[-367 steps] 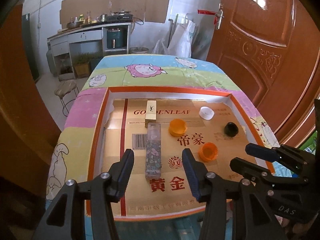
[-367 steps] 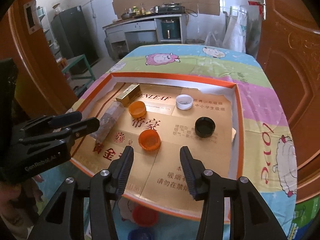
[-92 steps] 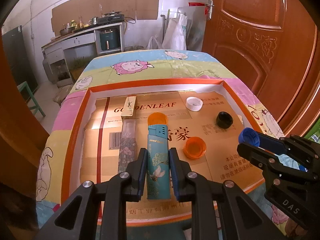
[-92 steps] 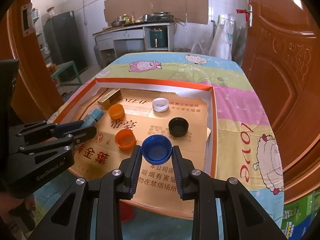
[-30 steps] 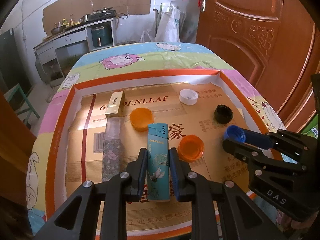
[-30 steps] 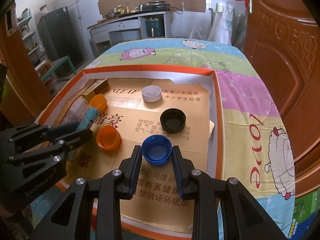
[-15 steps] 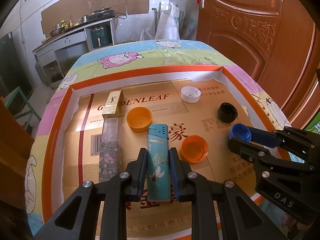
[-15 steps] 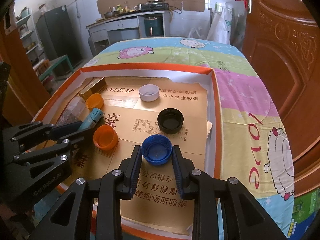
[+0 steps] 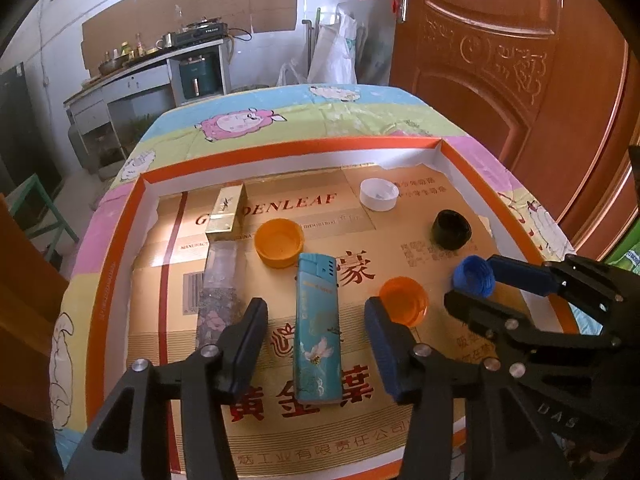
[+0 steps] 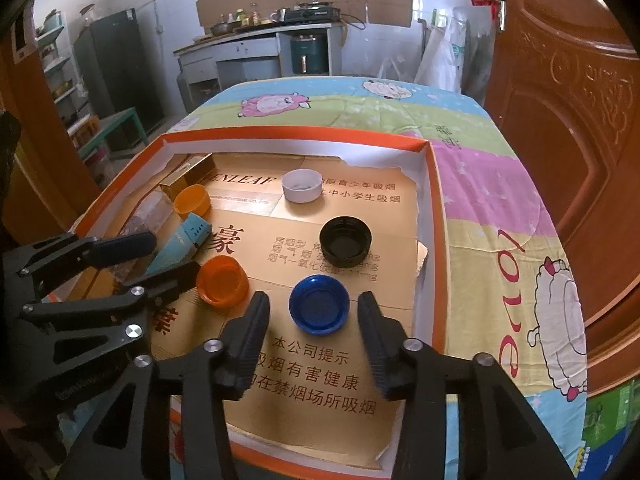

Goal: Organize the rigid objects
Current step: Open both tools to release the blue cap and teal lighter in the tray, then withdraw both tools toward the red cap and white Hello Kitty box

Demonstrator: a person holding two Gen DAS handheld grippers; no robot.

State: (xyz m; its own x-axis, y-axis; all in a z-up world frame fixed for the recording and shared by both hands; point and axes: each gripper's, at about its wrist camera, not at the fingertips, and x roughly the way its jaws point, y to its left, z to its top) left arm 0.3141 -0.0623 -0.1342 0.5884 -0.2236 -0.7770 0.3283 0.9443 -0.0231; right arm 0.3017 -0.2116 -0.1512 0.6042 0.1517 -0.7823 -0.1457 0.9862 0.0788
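Fingers of our left hand-held gripper point(image 9: 316, 332) stand spread wide, with the teal lighter point(image 9: 318, 328) lying flat between them and touching neither pad. It rests lengthwise on the cardboard lining of the orange-rimmed tray point(image 9: 120, 248), its black-vented top end pointing away from us.

Our right hand-held gripper point(image 10: 314, 318) is likewise released: its fingers flank the blue cap point(image 10: 319, 303) with a clear gap on either side. That cap sits open side up on the cardboard, near the tray's right wall. In the left wrist view the blue cap point(image 9: 474, 276) shows just beyond the right gripper's dark finger.

Just left of the blue cap sits an orange cap point(image 10: 222, 280), open side up, close to the left gripper's finger. Farther back we see a black cap point(image 10: 346, 242) and, beyond it, a white cap point(image 10: 302, 185). A second orange cap point(image 9: 279, 242) lies just beyond the lighter's far end. To the lighter's left lies a clear floral box point(image 9: 220, 292), and beyond that a gold box point(image 9: 226, 212) near the tray's far left corner.

The tray rests on a bench covered by a cartoon-sheep cloth point(image 10: 500, 208). A carved wooden door point(image 9: 500, 80) stands on the right.
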